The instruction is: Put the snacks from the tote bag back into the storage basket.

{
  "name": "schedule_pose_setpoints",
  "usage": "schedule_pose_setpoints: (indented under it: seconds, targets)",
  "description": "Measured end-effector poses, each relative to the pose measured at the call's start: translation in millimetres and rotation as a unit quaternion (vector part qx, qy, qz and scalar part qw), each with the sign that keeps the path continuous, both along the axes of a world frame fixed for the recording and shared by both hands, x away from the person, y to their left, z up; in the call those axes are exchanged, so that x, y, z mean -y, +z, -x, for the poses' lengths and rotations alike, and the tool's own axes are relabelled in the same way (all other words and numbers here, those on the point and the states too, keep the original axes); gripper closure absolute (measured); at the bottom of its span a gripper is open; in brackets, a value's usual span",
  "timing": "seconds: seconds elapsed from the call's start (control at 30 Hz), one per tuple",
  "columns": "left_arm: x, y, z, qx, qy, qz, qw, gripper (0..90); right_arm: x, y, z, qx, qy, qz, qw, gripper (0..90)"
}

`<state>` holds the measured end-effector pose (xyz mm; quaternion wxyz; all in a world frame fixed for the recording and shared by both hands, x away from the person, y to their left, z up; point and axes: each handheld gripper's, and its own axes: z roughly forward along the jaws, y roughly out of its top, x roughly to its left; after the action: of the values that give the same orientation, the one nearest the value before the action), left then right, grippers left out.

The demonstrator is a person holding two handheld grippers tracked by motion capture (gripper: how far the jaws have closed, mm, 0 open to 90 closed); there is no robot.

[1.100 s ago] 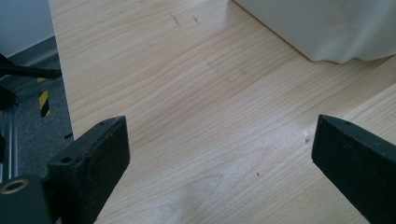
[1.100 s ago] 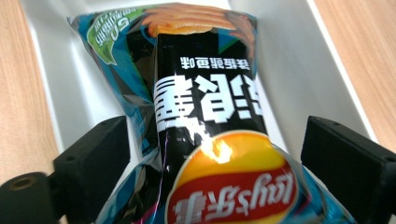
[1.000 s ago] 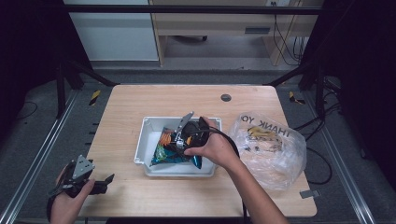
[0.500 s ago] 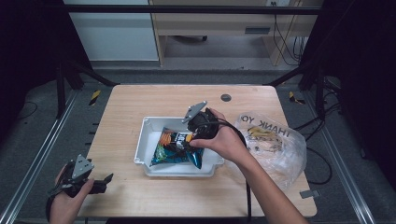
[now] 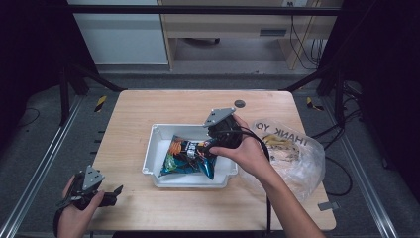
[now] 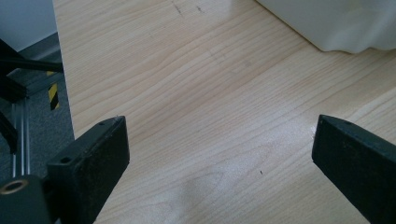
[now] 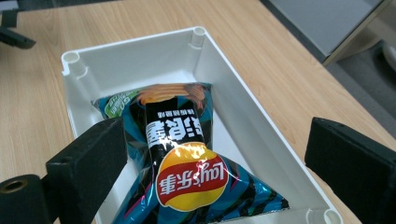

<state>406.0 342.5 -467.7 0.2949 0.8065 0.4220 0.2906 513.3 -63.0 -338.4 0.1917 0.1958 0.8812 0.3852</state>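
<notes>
Right gripper (image 5: 210, 144) hovers over the right part of the white bin (image 5: 157, 133), jaws spread wide and gripping nothing. Chip bag (image 7: 180, 161) lies flat inside the bin, mid-table, directly below those jaws. Left gripper (image 5: 111, 192) sits low at the near left corner of the wooden table (image 5: 143, 106), jaws spread over bare wood. Clear plastic bag (image 5: 294, 153) lies just right of the bin.

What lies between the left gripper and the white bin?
Only bare wooden table between the left gripper and the bin, seen in the high view.
</notes>
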Motion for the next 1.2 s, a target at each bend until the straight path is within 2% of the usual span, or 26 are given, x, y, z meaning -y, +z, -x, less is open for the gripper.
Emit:
schedule_pose_setpoints:
  seconds: [0.17,0.37,0.57,0.77,0.93,1.07,1.2]
  targets:
    - [-3.0,1.1,0.6,0.004,0.002,0.000,1.0000,3.7,-0.1,2.6,8.9,0.010,-0.019,-0.008,0.9998,6.6]
    - [-5.3,1.9,1.0,0.007,0.006,0.004,1.0000,3.6,-4.5,4.1,13.6,0.008,-0.031,-0.013,0.9994,7.6]
    - [-5.0,2.4,1.2,0.006,0.005,0.004,1.0000,3.6,-3.9,9.2,19.1,0.015,-0.046,-0.034,0.9982,7.8]
    - [-4.5,2.4,2.0,0.006,0.006,0.000,1.0000,3.6,1.6,16.8,25.4,0.015,-0.060,-0.065,0.9959,7.8]
    - [-4.8,1.9,1.7,0.004,0.007,0.000,1.0000,3.6,10.3,22.2,30.7,0.015,-0.078,-0.075,0.9941,7.7]
    - [-4.4,1.9,1.7,0.003,0.005,-0.002,1.0000,3.6,17.7,25.4,38.1,0.029,-0.089,-0.088,0.9917,7.7]
    - [-4.1,1.8,1.9,0.002,0.004,-0.002,1.0000,3.6,21.4,24.1,45.7,0.039,-0.095,-0.089,0.9907,7.6]
